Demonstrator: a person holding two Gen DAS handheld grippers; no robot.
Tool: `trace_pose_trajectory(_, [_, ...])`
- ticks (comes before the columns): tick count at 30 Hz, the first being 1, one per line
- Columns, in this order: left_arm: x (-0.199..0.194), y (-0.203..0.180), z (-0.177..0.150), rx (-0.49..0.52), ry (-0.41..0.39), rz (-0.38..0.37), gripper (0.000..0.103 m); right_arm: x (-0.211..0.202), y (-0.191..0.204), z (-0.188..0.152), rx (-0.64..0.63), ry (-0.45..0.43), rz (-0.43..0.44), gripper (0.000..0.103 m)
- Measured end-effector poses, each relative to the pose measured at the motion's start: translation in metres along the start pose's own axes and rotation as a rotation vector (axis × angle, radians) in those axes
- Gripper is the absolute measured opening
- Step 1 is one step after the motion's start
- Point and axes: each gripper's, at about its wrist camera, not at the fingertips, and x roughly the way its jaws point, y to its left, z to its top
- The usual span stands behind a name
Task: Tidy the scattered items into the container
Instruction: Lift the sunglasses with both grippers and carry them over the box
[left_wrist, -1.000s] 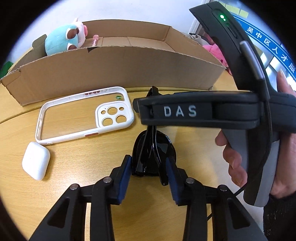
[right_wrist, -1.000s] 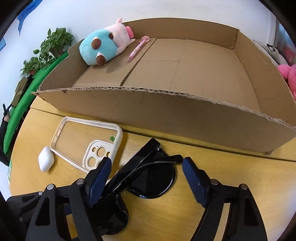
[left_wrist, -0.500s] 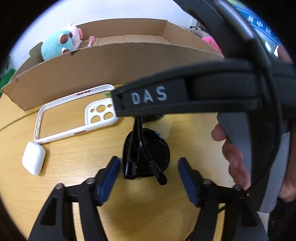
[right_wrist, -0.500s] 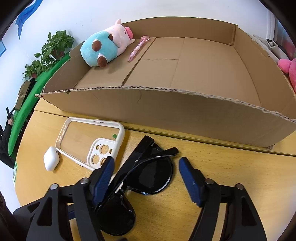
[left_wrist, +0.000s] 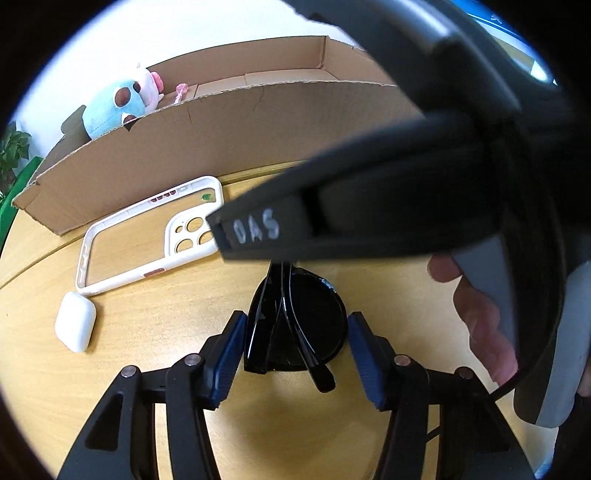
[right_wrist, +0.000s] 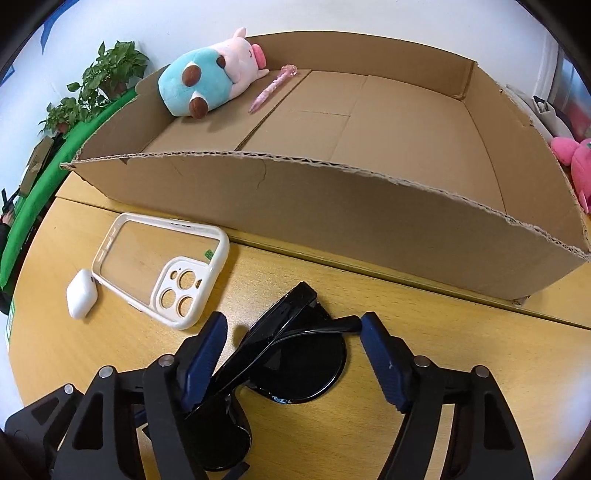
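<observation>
Pickup step: both grippers, left (left_wrist: 295, 347) and right (right_wrist: 291, 354), are closing around the sunglasses (right_wrist: 295, 362) before the cardboard box (right_wrist: 332, 206), pads not yet pressing; next, clamp, lift, drop in box.

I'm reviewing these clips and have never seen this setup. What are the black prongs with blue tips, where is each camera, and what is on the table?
No robot arm here: a person holds a handheld two-finger gripper in each hand, each with a fisheye camera looking along its fingers. The blue pieces are the finger pads.

The left wrist view shows the left gripper; the bulky black thing above it is the other handheld gripper, with the person's hand. The right wrist view shows the right gripper.

Both straddle folded black sunglasses on the wooden table. Both pairs of jaws are closing, and nothing is lifted. Beside them lie a white phone case and a white earbud case. The cardboard box already holds a plush toy and a pink pen.
</observation>
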Motion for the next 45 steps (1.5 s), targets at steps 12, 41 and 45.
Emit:
trace_pose_trajectory(12, [-0.034,-0.011,0.002,-0.059,-0.13,0.036,0.054,-0.043,-0.007,0.02,0.024,-0.085,0.095,0.064])
trace_pose_trajectory(41, [-0.056,0.005,0.017,-0.065,-0.266,0.149,0.054,-0.022,-0.021,0.042,0.159,-0.013,0.429,0.088])
trace_pose_trajectory(45, [-0.053,0.013,0.02,-0.071,-0.268,0.151,0.054,-0.027,-0.016,0.045,0.118,-0.027,0.387,0.069])
